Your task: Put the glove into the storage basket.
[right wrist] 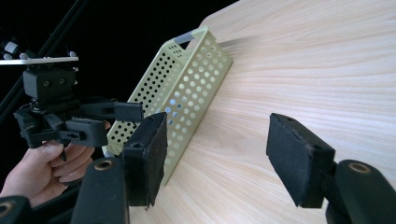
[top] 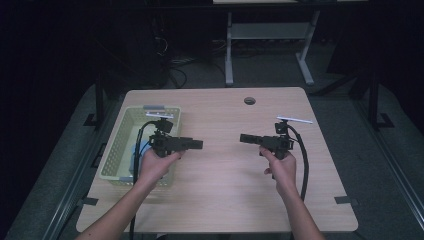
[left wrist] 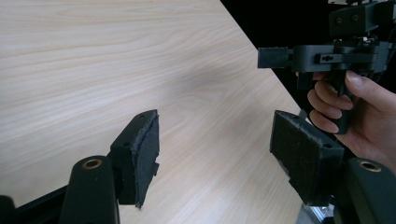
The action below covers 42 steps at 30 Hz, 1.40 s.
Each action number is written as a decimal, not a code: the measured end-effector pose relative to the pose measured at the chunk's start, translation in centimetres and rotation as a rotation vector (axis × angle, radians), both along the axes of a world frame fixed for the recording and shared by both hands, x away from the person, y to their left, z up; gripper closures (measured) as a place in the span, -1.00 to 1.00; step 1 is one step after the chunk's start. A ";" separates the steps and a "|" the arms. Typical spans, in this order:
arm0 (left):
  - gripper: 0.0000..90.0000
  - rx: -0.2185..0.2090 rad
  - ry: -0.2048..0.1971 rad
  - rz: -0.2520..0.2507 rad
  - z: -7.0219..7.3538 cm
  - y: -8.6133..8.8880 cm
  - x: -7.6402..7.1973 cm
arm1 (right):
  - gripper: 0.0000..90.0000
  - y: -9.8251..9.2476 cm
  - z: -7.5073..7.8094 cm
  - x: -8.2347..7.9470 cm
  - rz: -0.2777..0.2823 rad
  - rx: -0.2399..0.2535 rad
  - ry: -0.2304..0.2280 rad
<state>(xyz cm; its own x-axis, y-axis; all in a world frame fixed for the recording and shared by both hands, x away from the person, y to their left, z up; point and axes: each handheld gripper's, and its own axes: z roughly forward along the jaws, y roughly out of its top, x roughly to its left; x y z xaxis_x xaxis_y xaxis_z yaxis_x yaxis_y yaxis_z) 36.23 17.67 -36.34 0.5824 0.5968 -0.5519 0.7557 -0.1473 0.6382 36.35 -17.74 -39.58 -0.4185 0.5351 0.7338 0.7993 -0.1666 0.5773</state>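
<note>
2 grippers are hovering level over the bare middle of the counter [top: 220, 195], left gripper [top: 198, 144] and right gripper [top: 244, 138] pointing at each other, jaws spread and pinching nothing, probably idling, while the perforated basket [top: 120, 145] is sitting at the counter's left edge, just beside the left gripper.

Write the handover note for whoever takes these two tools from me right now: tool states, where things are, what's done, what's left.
Left tool: open, nothing between its pads, held level above the table, pointing toward the right tool.
Right tool: open, empty, held level, pointing back at the left one; bare table between them.
Basket: pale green, perforated, at the table's left edge, beside the left hand. Something blue lies inside; too hidden to identify.
Done: nothing can be confirmed as moved.
Left: probably the basket or its contents, being nearest the left tool; neither tool touches it.
</note>
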 end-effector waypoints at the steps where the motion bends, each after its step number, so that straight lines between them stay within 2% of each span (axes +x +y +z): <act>1: -0.27 0.013 -0.005 -0.002 -0.1 -0.4 -0.1 | -0.16 -0.2 0.0 -0.1 -0.002 0.002 0.004; 4: -0.29 0.013 -0.006 -0.019 -0.6 -1.3 -0.4 | -0.16 -1.1 -0.3 -0.4 -0.015 0.002 0.011; 7: -0.30 -0.021 0.016 -0.029 -1.1 -1.9 -0.6 | -0.16 -1.7 -0.7 -0.6 -0.028 0.007 0.012; 10: -0.32 -0.024 0.022 -0.039 -1.4 -2.6 -0.9 | -0.17 -2.0 -0.8 -0.7 -0.026 -0.011 0.017; 11: -0.32 -0.020 0.023 -0.054 -1.6 -3.1 -1.0 | -0.17 -2.2 -0.9 -0.8 -0.028 -0.001 0.019; 15: -0.33 -0.013 0.019 -0.064 -2.0 -3.9 -1.3 | -0.18 -2.9 -1.4 -1.0 -0.037 -0.004 0.024; 24: -0.36 -0.012 0.016 -0.090 -3.1 -5.2 -1.8 | -0.21 -4.2 -2.5 -1.5 -0.048 0.013 0.049; 26: -0.36 -0.017 0.009 -0.090 -3.3 -5.5 -2.0 | -0.21 -4.6 -2.8 -1.7 -0.055 0.007 0.043; 38: -0.37 -0.025 0.003 -0.099 -4.9 -6.8 -2.5 | -0.25 -7.3 -4.9 -3.2 -0.101 -0.008 0.083; 42: -0.37 -0.011 -0.007 -0.113 -5.4 -7.3 -2.8 | -0.27 -7.7 -5.2 -3.6 -0.100 -0.024 0.086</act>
